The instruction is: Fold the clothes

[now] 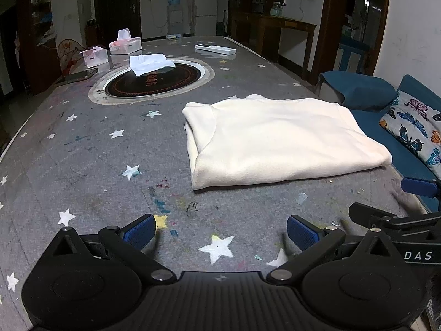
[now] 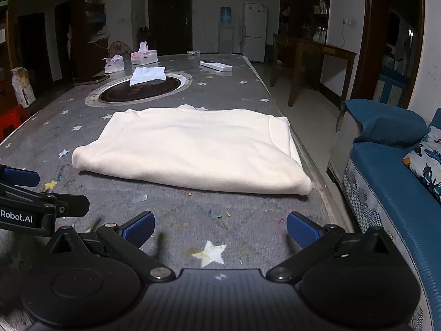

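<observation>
A cream garment [image 1: 278, 140] lies folded into a thick rectangle on the grey star-patterned table [image 1: 82, 149], close to the table's right edge. The right wrist view shows the same garment [image 2: 193, 149] straight ahead. My left gripper [image 1: 220, 231] hovers open above the table, short of the garment's near edge, nothing between its blue pads. My right gripper [image 2: 220, 229] is open too, just before the garment, holding nothing. Each gripper appears at the side of the other's view.
A small white cloth [image 1: 150, 63] lies on a round dark inset plate [image 1: 154, 80] farther back. Two tissue boxes [image 1: 125, 44], a phone [image 1: 78, 75] and a white remote [image 1: 215, 49] sit at the far end. A blue sofa with a butterfly cushion [image 2: 397, 171] stands right of the table.
</observation>
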`<move>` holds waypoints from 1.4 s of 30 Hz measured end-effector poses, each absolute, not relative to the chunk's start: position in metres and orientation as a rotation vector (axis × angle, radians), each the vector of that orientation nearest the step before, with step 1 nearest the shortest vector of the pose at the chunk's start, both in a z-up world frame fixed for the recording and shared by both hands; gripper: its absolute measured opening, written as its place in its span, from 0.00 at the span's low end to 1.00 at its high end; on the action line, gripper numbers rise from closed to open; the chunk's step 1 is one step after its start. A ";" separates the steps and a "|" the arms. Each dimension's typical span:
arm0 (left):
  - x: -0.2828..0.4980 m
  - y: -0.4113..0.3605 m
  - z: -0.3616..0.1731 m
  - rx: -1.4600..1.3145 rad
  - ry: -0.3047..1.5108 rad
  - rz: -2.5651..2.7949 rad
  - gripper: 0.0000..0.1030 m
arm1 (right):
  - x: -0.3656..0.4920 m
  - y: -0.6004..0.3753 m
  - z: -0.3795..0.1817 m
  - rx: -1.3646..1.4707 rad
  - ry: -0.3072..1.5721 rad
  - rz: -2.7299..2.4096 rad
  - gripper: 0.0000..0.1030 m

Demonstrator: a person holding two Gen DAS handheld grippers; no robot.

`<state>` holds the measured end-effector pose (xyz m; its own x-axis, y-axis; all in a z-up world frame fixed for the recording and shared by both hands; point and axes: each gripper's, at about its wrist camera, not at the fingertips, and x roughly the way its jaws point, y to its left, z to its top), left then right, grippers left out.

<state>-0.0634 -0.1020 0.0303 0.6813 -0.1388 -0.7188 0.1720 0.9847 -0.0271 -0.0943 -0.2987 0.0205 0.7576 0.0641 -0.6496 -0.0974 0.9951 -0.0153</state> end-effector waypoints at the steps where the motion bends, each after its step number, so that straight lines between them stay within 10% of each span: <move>1: -0.063 -0.102 0.030 0.044 0.804 -0.176 1.00 | -0.094 -0.299 0.020 -0.048 0.709 0.086 1.00; 42: -0.031 -0.104 0.020 0.059 0.841 -0.150 1.00 | -0.062 -0.298 0.009 -0.041 0.754 0.091 1.00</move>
<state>-0.0311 -0.1043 0.0201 0.6567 -0.1089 -0.7463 0.1553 0.9878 -0.0074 -0.0623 -0.2975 0.0086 0.7253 0.0674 -0.6851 -0.0968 0.9953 -0.0046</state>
